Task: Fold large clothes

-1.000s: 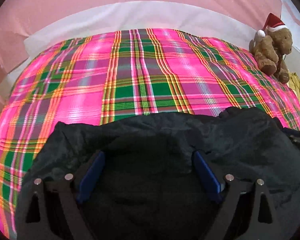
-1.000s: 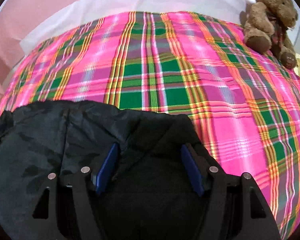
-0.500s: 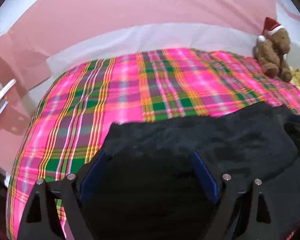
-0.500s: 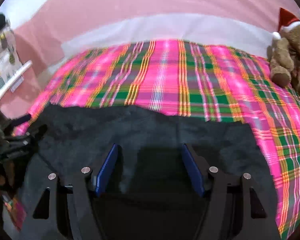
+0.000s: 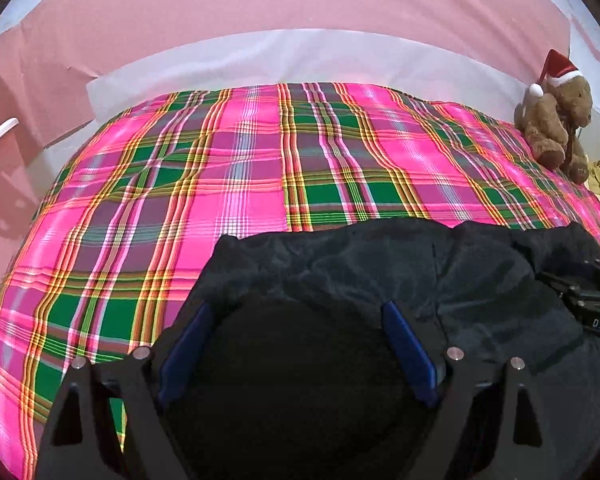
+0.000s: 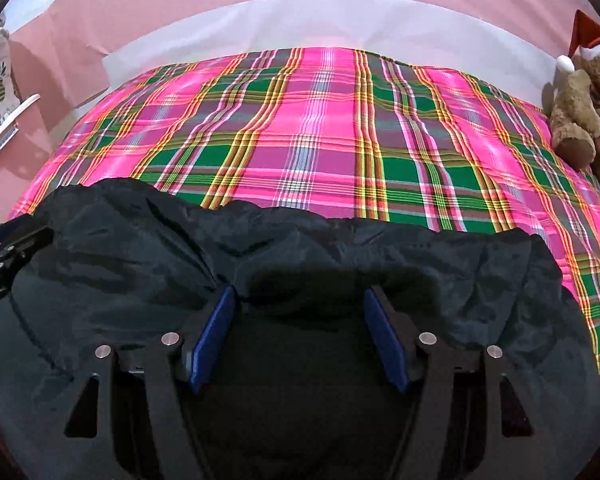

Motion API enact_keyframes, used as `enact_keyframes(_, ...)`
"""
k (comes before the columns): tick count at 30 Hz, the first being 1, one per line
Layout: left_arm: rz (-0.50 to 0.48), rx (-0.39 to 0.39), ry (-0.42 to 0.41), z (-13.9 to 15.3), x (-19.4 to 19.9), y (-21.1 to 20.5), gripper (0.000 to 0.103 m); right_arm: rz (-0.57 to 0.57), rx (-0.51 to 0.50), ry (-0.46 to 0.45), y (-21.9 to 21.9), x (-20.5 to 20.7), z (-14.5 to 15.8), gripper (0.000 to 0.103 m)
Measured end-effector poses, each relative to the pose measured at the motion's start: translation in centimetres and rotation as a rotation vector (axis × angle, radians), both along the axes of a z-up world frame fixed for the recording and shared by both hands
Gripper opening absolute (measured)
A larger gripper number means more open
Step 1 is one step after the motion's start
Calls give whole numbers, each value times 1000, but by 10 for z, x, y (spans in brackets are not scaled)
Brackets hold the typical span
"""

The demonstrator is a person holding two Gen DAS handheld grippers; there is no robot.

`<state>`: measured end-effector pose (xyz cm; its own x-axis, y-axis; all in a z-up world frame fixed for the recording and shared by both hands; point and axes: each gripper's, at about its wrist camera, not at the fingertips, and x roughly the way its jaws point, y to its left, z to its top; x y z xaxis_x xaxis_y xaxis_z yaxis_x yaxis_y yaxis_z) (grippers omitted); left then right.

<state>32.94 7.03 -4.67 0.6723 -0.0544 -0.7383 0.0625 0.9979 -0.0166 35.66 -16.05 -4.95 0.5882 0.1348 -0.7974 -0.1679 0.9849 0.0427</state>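
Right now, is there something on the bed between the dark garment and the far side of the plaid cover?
Nothing visible: the plaid cover beyond the dark garment lies bare. The teddy bear sits off at its far right corner.

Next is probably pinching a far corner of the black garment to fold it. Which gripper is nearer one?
Left, probably. The left gripper has a far corner of the black garment just ahead of its left finger; the right gripper sits mid-cloth, its nearest corner well aside.
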Motion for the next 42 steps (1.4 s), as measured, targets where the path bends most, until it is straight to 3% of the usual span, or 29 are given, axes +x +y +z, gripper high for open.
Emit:
enact_keyframes(12, 20, -18, -20, -10, 5, 3, 91, -11, 19, -23, -3, 0, 2, 66)
enact_keyframes(14, 19, -20, -10, -7, 5, 3, 91, -17, 42, -19, -10, -5, 17, 66)
enact_keyframes(17, 29, -21, 8, 10, -2, 5, 88, -31, 50, -89, -26, -23, 47, 66)
enact_keyframes(20, 1, -74, -24, 37, -17, -2, 86, -71, 40, -129, -56, -35, 66, 66)
enact_keyframes(24, -135, -128, -61, 60, -27, -50, 86, -200, -5, -50, -101, -27, 45, 66)
enact_keyframes(26, -197, -80, -51, 47, -18, -83, 87, -215, 19, -3, -114, -20, 27, 66)
enact_keyframes(28, -213, -34, 27, 18, 2, -105, 87, -226, 50, -5, -121, -17, 16, 66)
enact_keyframes(36, -181, -55, -11, -12, 23, -109, 87, -258, 34, -17, -116, 3, -7, 66)
enact_keyframes(40, -171, -32, 34, -1, 21, -109, 84, -269, 77, 10, -127, -7, 13, 66)
enact_keyframes(42, -176, -67, 53, 19, 9, -96, 77, -277, 97, -26, -132, -20, 29, 66)
